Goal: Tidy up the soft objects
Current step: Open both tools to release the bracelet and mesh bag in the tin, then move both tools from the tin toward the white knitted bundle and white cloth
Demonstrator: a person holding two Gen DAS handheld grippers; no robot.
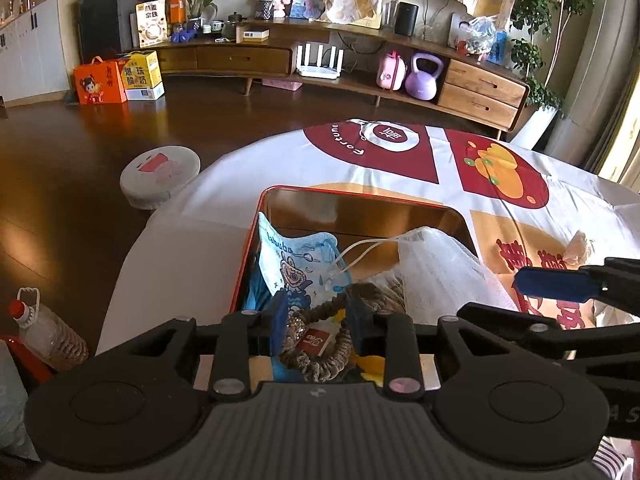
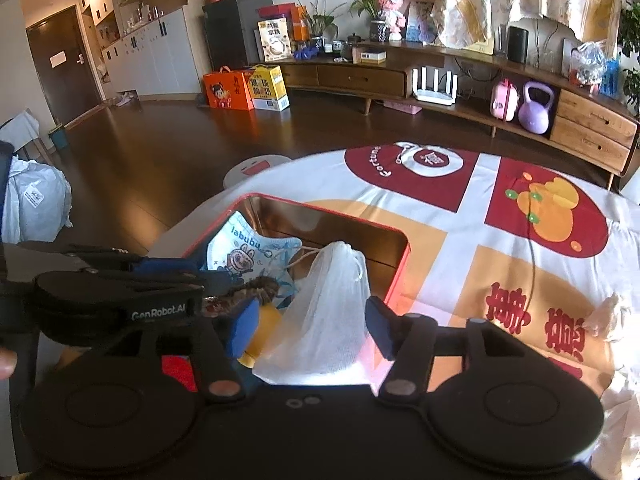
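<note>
A red metal tin [image 1: 362, 194] [image 2: 320, 206] sits on the table and holds a blue "labubu" face mask [image 1: 292, 264] [image 2: 248, 252], a white mesh pouch [image 1: 436, 272] [image 2: 328, 320] and a brown scrunchie with a red tag [image 1: 320, 344] [image 2: 256, 286]. My left gripper [image 1: 318, 320] hangs over the tin's near edge, its blue pads shut on the scrunchie. My right gripper [image 2: 308, 320] is open, its pads either side of the mesh pouch. The right gripper shows in the left wrist view [image 1: 560, 284]. A small pale cloth scrap [image 1: 578, 246] [image 2: 610, 316] lies on the tablecloth to the right.
The table carries a white, red and orange tablecloth [image 1: 400, 160] [image 2: 460, 220]. A round stool [image 1: 160, 176] stands on the dark floor beyond the left edge. A plastic bottle [image 1: 48, 336] is at the lower left. A long wooden sideboard [image 1: 360, 64] runs along the back.
</note>
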